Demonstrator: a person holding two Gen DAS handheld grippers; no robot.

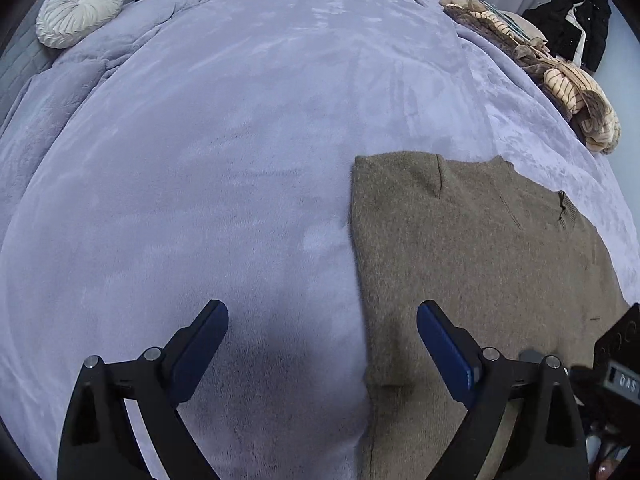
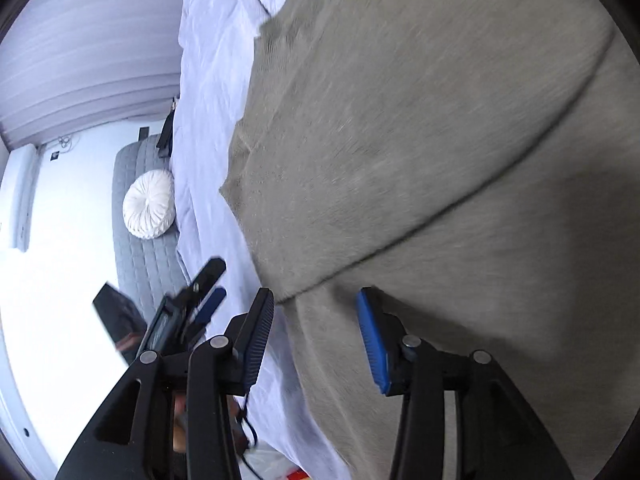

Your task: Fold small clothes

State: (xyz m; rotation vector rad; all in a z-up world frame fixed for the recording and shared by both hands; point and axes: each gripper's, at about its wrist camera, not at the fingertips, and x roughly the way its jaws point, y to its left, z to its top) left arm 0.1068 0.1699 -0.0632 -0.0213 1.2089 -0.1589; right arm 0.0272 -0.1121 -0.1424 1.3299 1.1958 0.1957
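An olive-brown knit sweater (image 1: 480,260) lies flat on the lavender fleece blanket (image 1: 200,160), with a sleeve folded across its body. My left gripper (image 1: 322,307) hangs open and wide over the sweater's left edge; one finger is above bare blanket and the other above the knit, and nothing is pinched. In the blurred right wrist view the sweater (image 2: 440,140) fills the frame. My right gripper (image 2: 316,293) is open just over a folded edge of it, pads clear of the cloth. The left gripper (image 2: 216,282) shows to its left, above the blanket (image 2: 208,100).
A round white cushion (image 1: 78,10) rests by the grey quilted headboard (image 2: 140,248). A heap of striped beige and brown clothes (image 1: 560,80) lies along the bed's far right edge, with a black jacket (image 1: 576,28) beyond it. Curtains hang behind the bed.
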